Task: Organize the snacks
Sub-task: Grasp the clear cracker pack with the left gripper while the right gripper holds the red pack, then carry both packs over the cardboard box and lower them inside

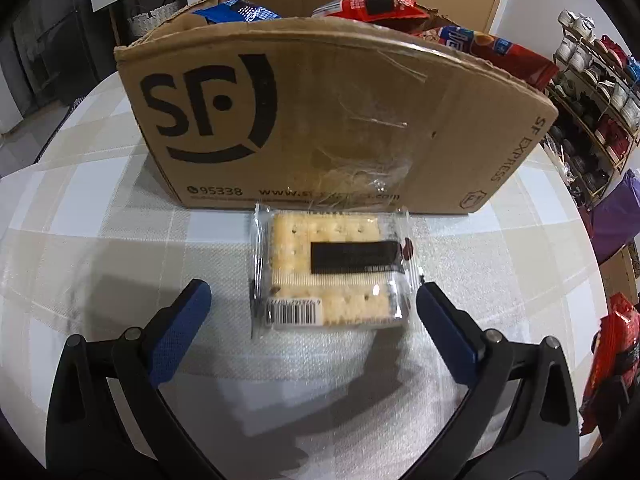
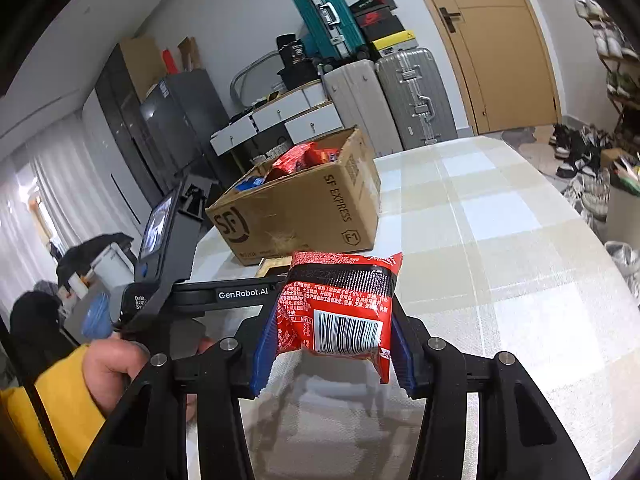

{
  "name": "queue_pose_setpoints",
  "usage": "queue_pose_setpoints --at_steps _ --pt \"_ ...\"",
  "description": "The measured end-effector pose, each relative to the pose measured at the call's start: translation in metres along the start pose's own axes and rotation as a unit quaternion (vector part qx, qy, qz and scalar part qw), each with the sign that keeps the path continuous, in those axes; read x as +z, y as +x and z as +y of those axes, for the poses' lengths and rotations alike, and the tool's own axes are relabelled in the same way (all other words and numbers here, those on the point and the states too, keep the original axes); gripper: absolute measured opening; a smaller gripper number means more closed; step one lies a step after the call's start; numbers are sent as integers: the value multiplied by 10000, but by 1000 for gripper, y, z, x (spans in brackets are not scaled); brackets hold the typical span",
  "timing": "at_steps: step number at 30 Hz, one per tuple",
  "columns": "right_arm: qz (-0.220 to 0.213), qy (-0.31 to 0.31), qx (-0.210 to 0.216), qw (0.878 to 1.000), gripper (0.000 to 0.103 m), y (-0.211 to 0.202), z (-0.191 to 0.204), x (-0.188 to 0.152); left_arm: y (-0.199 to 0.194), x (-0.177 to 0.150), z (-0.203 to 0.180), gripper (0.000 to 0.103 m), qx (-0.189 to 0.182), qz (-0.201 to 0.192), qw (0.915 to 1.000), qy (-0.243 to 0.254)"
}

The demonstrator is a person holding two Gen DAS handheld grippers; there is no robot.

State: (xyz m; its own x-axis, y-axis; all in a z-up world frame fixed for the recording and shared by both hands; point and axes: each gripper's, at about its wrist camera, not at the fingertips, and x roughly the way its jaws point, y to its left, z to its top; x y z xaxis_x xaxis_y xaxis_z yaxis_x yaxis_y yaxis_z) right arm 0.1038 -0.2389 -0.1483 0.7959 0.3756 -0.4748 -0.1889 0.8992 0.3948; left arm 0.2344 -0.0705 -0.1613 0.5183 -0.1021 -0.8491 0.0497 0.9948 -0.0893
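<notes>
While cracker pack (image 1: 326,270) lies between left gripper (image 1: 312,294) fingers

Evenly lit indoors, fairly bright, with soft light from overhead. Blurred double shadows on the counter (image 1: 100,240) beneath the left claw (image 1: 314,300) and under the right claw (image 2: 332,344). Specular glints on the clear cracker wrapper (image 1: 332,272) and on tape across the cardboard box (image 1: 320,120). Sheen on the red packet (image 2: 340,308). Strong fisheye bending: box rim bowed, counter edges curved, dark vignette in all corners. Daylight glow through curtains (image 2: 60,184) at far left, slightly blown out. Centre sharp; periphery soft and smeared.
</notes>
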Motion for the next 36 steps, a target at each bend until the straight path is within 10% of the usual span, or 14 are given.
queue_pose_setpoints --at_steps 11,19,36 --pt "28 161 25 9999 49 2 -4 0 0 10 4 98 -18 -210 9998 -18" --pt "35 207 20 9998 49 3 -6 0 -20 -1 -10 58 -323 -318 9988 198" --pt "-3 189 33 9998 49 2 -4 -1 -52 -9 6 55 -406 -347 9982 273"
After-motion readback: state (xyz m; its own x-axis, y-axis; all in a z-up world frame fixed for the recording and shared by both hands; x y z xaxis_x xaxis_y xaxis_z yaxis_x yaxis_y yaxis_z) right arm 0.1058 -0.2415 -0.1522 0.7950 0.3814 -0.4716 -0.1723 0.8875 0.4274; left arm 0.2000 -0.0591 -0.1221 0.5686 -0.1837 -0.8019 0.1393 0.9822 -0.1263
